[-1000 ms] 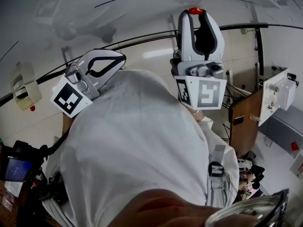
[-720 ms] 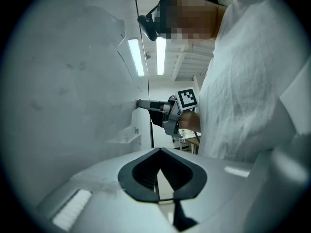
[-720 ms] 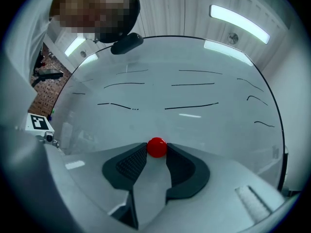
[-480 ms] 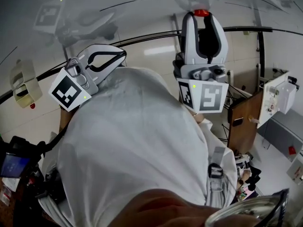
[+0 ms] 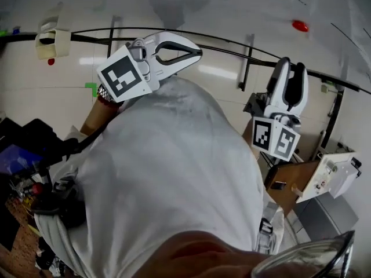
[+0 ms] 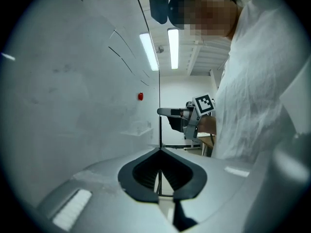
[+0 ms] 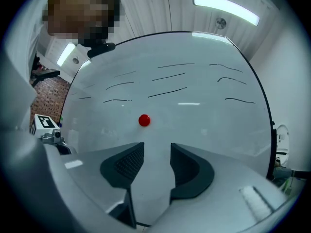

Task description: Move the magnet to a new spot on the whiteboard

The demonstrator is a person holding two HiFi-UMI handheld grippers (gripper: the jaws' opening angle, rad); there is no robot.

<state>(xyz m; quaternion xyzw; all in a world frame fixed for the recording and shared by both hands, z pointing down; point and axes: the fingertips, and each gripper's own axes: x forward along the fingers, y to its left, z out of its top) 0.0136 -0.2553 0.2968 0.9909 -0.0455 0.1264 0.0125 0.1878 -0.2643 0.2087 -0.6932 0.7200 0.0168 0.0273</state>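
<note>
A small round red magnet (image 5: 299,25) sticks to the whiteboard (image 5: 220,4) at the upper right of the head view. My right gripper (image 5: 293,66) stands below it, well clear, pointing up at the board. In the right gripper view the magnet (image 7: 144,120) sits just beyond the left jaw, and my right gripper (image 7: 158,154) is open with only board showing in the gap. My left gripper (image 5: 199,52) is held out at the left, shut, with nothing in it. From the left gripper view the magnet (image 6: 140,96) shows far along the board.
Several black pen strokes (image 7: 167,92) cross the board above the magnet. A beige holder (image 5: 52,38) hangs on the wall at the upper left. A wooden panel (image 5: 293,189) and a white box (image 5: 336,177) stand at the lower right. The person's white sleeves fill the middle.
The right gripper had the magnet at its tips against the board; it has let go and drawn back down and right. The magnet stays on the board. The head view has swung.
</note>
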